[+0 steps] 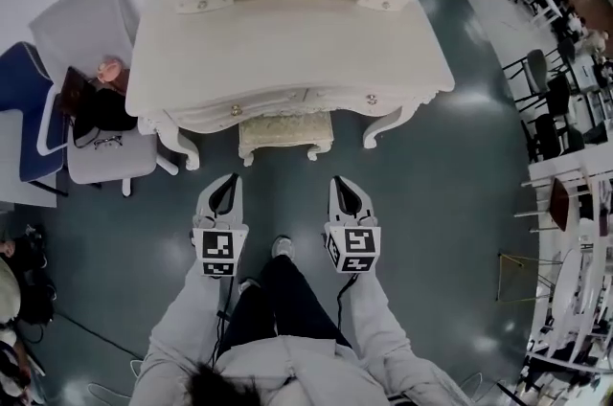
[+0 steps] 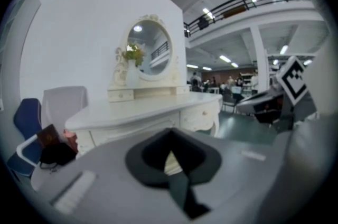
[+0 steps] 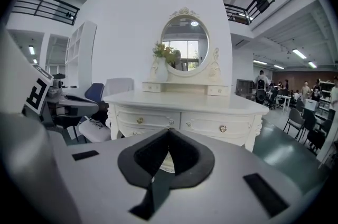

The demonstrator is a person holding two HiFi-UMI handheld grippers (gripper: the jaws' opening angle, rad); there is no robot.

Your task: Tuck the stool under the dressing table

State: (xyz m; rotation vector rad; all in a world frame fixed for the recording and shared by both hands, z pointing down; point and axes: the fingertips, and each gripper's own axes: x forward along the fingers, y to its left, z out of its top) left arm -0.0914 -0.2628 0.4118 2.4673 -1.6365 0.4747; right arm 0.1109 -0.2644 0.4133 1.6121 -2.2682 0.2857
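Observation:
The cream dressing table (image 1: 287, 59) with its oval mirror stands at the top of the head view. The cream cushioned stool (image 1: 285, 134) sits mostly under the table's front, between the table's legs, with only its front edge showing. My left gripper (image 1: 227, 180) and right gripper (image 1: 343, 183) hover side by side over the floor just in front of the stool, apart from it, both shut and empty. In the left gripper view the shut jaws (image 2: 170, 133) point at the table (image 2: 142, 112). The right gripper view shows its shut jaws (image 3: 168, 133) facing the drawers (image 3: 185, 122), with a sliver of stool (image 3: 167, 162) behind them.
A white chair (image 1: 96, 155) holding a dark bag stands left of the table, with a blue chair (image 1: 24, 107) beyond it. Dark chairs and tables (image 1: 556, 117) crowd the right side. The person's foot (image 1: 281, 247) rests on the grey-green floor between the grippers.

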